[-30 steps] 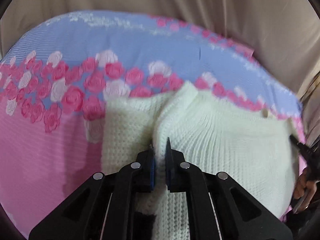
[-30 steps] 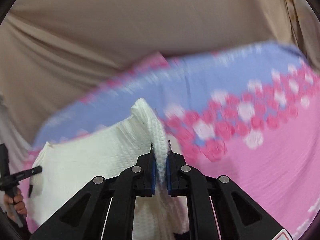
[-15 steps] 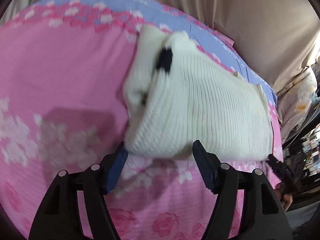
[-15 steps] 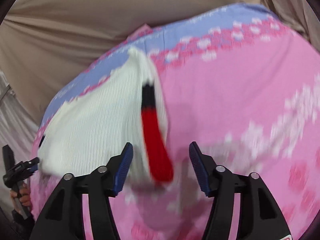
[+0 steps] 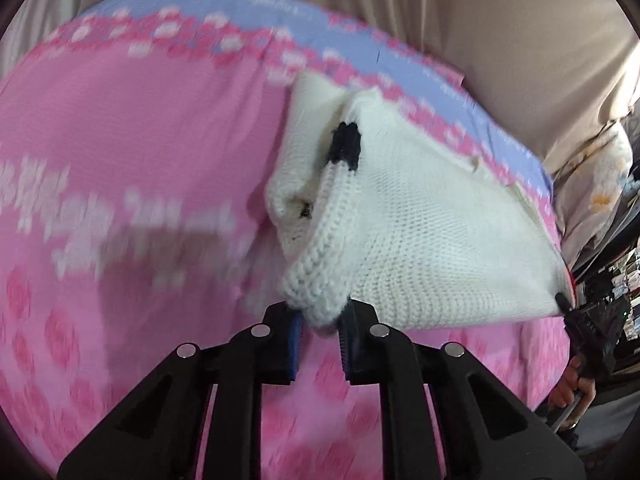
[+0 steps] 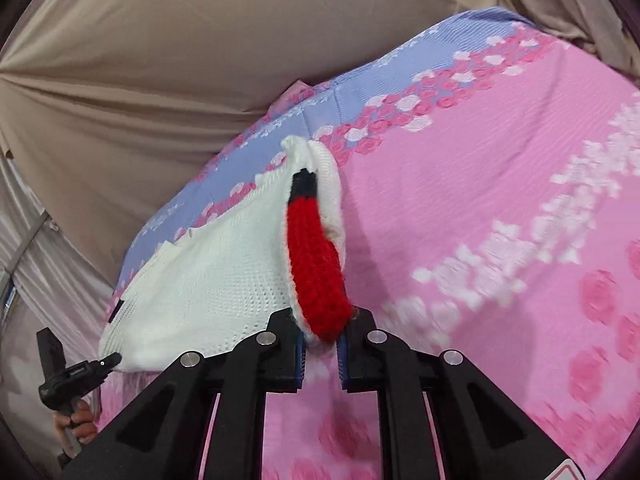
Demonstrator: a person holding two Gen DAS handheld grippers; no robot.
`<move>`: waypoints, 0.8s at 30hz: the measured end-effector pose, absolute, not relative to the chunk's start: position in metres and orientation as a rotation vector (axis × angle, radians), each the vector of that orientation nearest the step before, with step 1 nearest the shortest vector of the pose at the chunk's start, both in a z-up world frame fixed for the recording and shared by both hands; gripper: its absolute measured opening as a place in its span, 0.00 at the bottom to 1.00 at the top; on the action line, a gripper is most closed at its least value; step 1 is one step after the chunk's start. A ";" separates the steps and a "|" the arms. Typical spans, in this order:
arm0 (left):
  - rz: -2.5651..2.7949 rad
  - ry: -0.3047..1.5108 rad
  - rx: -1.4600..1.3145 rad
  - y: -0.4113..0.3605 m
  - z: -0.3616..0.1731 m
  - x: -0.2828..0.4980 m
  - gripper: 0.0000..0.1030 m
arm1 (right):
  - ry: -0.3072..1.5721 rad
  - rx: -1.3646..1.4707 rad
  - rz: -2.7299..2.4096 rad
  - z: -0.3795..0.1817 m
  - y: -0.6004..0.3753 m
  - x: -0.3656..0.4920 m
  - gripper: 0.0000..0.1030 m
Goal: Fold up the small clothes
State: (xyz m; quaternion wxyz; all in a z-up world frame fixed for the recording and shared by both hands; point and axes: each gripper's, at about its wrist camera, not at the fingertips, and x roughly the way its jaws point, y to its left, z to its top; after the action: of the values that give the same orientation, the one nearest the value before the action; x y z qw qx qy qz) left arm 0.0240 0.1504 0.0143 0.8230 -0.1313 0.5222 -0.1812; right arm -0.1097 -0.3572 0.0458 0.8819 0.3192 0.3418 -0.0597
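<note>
A small white knitted sweater (image 5: pixel 420 232) with black and red trim lies folded on the pink flowered bedsheet (image 5: pixel 120 152). My left gripper (image 5: pixel 320 334) is shut on the sweater's near left corner, a thick white knit edge. My right gripper (image 6: pixel 320 340) is shut on the near right corner, where a red knit band (image 6: pixel 316 264) with a black end runs up the fold. The sweater also shows in the right wrist view (image 6: pixel 208 280). Each gripper shows at the edge of the other's view: the right gripper (image 5: pixel 592 328) and the left gripper (image 6: pixel 76 376).
The sheet (image 6: pixel 500 220) has a blue band with pink roses along its far edge. A beige curtain (image 6: pixel 200 60) hangs behind the bed. A flowered cloth (image 5: pixel 592 184) and dark clutter lie at the far right of the left view.
Half a second ago both grippers were open in front of the folded sweater. Now both have closed on its near corners. A second ago both held the sweater, folding it over.
</note>
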 end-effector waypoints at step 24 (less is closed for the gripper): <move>-0.417 1.012 -0.178 0.072 0.022 0.158 0.53 | 0.747 0.433 -0.202 0.054 -0.365 -0.008 0.62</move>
State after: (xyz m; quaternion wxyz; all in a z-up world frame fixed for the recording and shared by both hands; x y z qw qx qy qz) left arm 0.1584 0.0725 0.0224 0.8502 -0.0845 0.4804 -0.1980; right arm -0.0083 -0.3647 0.0539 0.9033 0.2097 0.3614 -0.0975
